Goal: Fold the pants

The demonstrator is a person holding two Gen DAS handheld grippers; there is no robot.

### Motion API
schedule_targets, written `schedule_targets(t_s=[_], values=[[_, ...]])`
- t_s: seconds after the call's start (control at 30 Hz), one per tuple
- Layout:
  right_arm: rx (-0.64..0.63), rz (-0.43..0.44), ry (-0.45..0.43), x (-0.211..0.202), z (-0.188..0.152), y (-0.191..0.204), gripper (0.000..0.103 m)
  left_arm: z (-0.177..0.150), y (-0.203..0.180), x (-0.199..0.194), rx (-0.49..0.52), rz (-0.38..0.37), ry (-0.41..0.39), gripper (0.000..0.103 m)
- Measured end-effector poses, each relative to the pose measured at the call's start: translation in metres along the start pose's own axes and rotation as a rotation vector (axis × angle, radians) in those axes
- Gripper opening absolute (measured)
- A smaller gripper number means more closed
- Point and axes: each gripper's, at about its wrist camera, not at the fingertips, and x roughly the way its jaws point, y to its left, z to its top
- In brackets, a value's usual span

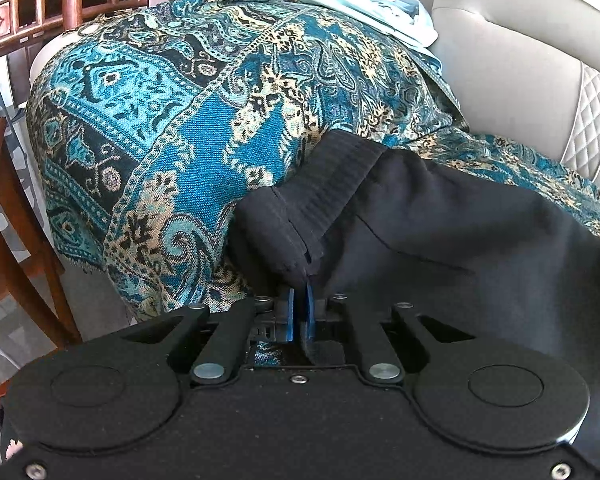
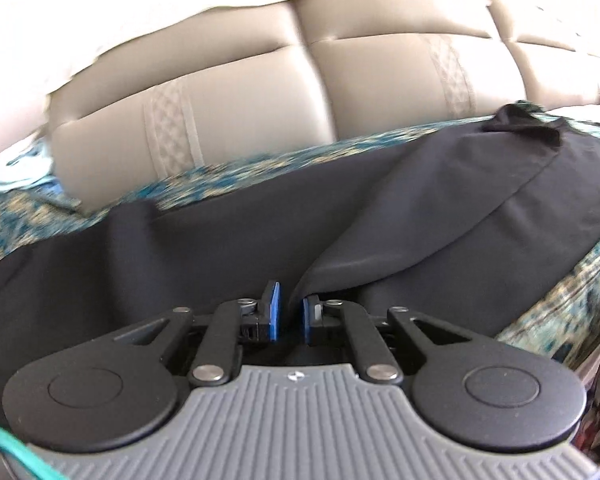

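Black pants (image 1: 440, 220) lie on a sofa seat covered by a blue patterned throw (image 1: 172, 120). My left gripper (image 1: 300, 284) is shut on the pants at the end of the ribbed waistband (image 1: 332, 176), which bunches up just above the blue pads. In the right wrist view the pants (image 2: 220, 232) stretch across the seat, with one layer folded over toward the far right. My right gripper (image 2: 292, 296) is open, its blue pads apart. An edge of that folded layer hangs down by the right pad (image 2: 310, 314) without being pinched.
Beige sofa back cushions (image 2: 240, 100) rise behind the seat. A pile of pale cloth (image 1: 360, 4) lies on the armrest at the back. Wooden chairs (image 1: 16, 216) and a carved wooden rail (image 1: 40, 4) stand to the left of the sofa, and the throw (image 2: 560, 300) drapes over the seat's front edge.
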Motion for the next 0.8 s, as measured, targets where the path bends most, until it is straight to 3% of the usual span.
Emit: schedule_targets(t_s=[0.17,0.4,0.8], values=[[0.049,-0.119,-0.029,0.026,0.024,-0.037,0.027,0.0,-0.001,0.001,0.009,0.004,-0.001,0.009],[0.011,-0.264,-0.05,0.064,0.063,-0.096,0.025,0.0,-0.002,0.002,0.015,0.007,0.003,0.009],[0.09,-0.488,0.015,0.128,0.138,-0.222,0.025,0.002,-0.01,0.005,0.061,0.042,0.005,0.01]])
